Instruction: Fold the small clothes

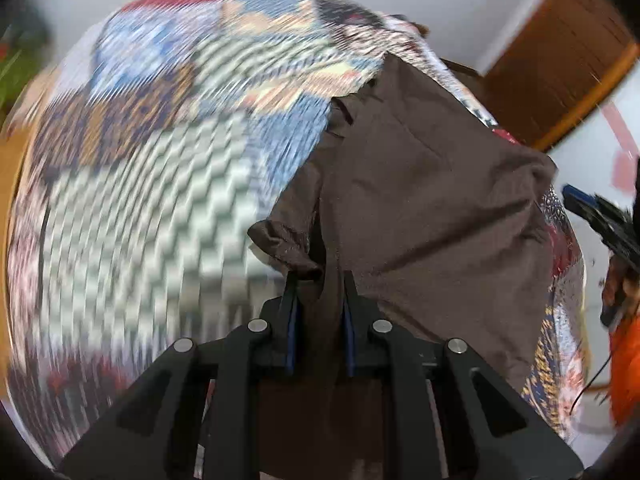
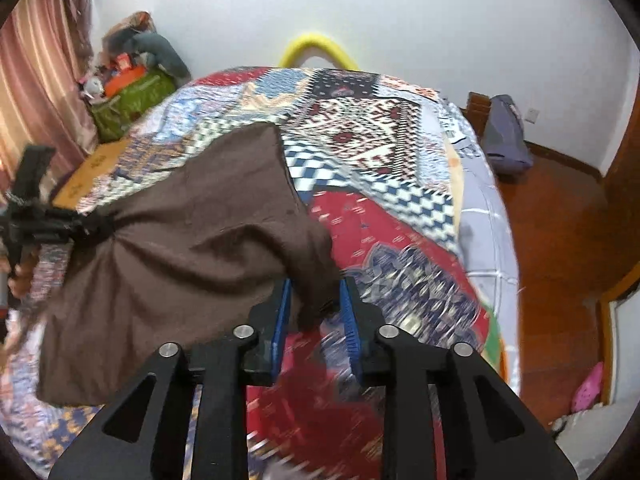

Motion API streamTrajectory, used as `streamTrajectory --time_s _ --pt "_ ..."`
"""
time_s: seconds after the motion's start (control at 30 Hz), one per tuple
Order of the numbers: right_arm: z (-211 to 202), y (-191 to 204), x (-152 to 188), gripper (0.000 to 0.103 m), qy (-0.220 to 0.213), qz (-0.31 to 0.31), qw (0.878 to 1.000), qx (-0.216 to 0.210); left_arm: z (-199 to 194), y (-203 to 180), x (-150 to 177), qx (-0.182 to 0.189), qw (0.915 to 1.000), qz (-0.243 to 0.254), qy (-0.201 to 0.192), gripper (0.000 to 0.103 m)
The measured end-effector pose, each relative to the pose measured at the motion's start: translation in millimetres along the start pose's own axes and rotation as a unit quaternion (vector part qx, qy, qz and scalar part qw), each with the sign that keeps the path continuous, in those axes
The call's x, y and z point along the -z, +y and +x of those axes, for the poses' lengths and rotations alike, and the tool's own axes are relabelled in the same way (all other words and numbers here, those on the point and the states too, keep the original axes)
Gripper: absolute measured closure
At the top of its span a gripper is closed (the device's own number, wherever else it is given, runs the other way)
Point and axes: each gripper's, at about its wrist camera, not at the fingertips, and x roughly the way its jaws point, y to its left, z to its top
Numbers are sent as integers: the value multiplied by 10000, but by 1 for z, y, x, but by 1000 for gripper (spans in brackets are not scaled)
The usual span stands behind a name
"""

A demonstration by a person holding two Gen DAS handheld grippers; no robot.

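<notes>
A dark brown garment [image 1: 420, 200] lies partly lifted over a patchwork quilt [image 1: 140, 180]. My left gripper [image 1: 319, 280] is shut on one bunched edge, and cloth fills the gap between its fingers. In the right wrist view that same left gripper [image 2: 92, 226] pinches the garment [image 2: 192, 232] at the far left, with wrinkles fanning out from it. My right gripper [image 2: 316, 284] stands open; a drooping corner of the garment sits loose between its blue pads [image 2: 282, 320]. From the left wrist view the right gripper [image 1: 568, 196] shows at the right edge, just off the cloth.
The quilt [image 2: 380, 140] covers a bed that fills both views. A yellow hoop [image 2: 316, 46] rises behind it. A green bag with piled items [image 2: 132, 100] and a curtain [image 2: 36, 80] stand left. Wooden floor [image 2: 560, 220] and a grey-blue bag [image 2: 506, 136] lie right.
</notes>
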Motion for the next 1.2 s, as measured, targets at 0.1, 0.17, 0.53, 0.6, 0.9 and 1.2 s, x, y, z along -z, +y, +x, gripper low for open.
streamTrajectory --time_s 0.1,0.17,0.53,0.6,0.9,1.2 --pt "-16 14 16 62 -8 94 9997 -227 -12 -8 36 -26 9996 -236 143 85" --pt "-24 26 31 60 64 200 9989 -409 -20 -16 60 92 9990 -371 238 85" --pt "-21 75 106 59 905 536 9883 -1103 -65 -51 110 -120 9996 -167 -180 66" --pt "-15 75 114 59 1071 590 9859 -1146 -67 -52 113 -399 9988 18 -289 62" --pt "-29 75 126 59 1004 562 9899 -831 -88 -43 144 -423 9981 267 -363 56" --pt "-30 89 137 59 913 761 9857 -1198 -81 -65 182 233 9993 242 -190 93"
